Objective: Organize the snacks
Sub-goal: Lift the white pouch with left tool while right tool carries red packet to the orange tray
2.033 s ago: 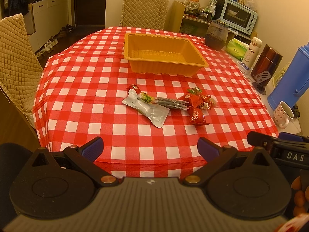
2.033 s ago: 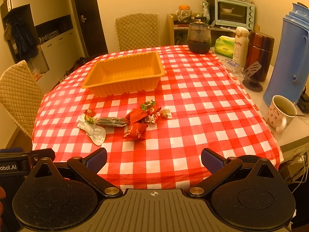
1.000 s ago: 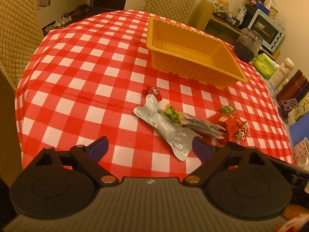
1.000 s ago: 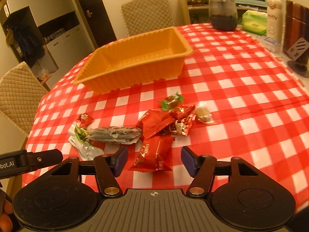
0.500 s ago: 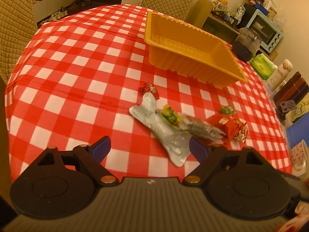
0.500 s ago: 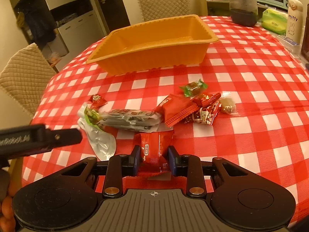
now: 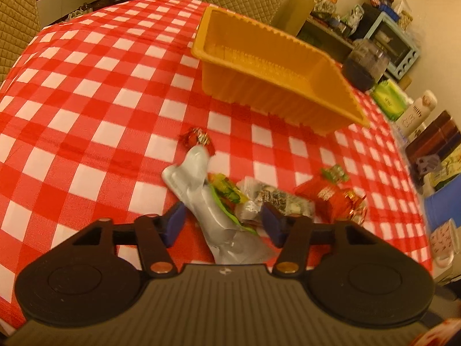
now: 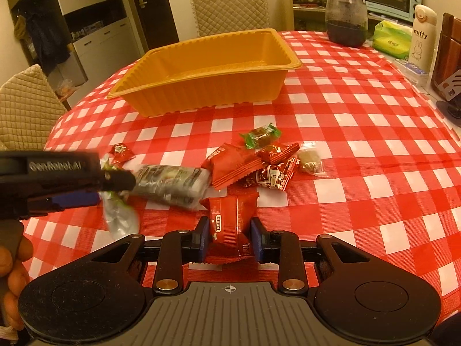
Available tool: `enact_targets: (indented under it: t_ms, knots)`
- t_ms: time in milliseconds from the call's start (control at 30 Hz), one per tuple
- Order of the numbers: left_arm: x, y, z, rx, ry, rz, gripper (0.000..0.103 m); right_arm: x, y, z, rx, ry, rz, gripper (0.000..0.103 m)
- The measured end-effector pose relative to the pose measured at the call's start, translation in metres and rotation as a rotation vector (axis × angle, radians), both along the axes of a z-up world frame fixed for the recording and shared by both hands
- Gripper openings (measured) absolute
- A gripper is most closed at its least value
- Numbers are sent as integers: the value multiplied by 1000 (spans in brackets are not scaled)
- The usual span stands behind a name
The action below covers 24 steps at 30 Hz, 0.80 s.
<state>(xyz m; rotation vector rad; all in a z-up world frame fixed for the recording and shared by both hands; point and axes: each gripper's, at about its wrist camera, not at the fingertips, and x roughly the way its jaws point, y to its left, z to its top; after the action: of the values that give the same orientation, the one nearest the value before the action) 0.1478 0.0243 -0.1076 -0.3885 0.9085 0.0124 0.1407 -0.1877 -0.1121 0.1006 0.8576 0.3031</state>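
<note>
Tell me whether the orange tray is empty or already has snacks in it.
Empty. The orange tray shows only its bare ribbed floor; every snack still lies on the tablecloth.

Checked table [image 8: 360, 173] w/ tray [image 8: 207, 86], snacks [image 8: 250, 167]

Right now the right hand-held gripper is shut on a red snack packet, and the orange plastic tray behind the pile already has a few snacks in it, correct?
Not quite. The orange plastic tray holds no snacks; the right wrist view shows its floor bare. The rest stands: the right hand-held gripper is shut on the red snack packet, and the tray sits behind the pile.
</note>
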Motion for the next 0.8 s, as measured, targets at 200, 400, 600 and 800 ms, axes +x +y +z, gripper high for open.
enact_targets:
  t_ms: [200, 400, 600, 800]
  knots:
    - [-11, 9, 0, 37, -5, -15, 38, 0, 0, -1, 1, 4, -2, 31]
    - [-18, 16, -1, 83, -10, -37, 28, 0, 0, -1, -2, 3, -5, 31]
    - [-10, -1, -1, 233, -15, -134, 28, -1, 2, -1, -14, 0, 0, 31]
    - [-12, -3, -2, 253, -20, -152, 23, -2, 3, -1, -21, -2, 4, 31]
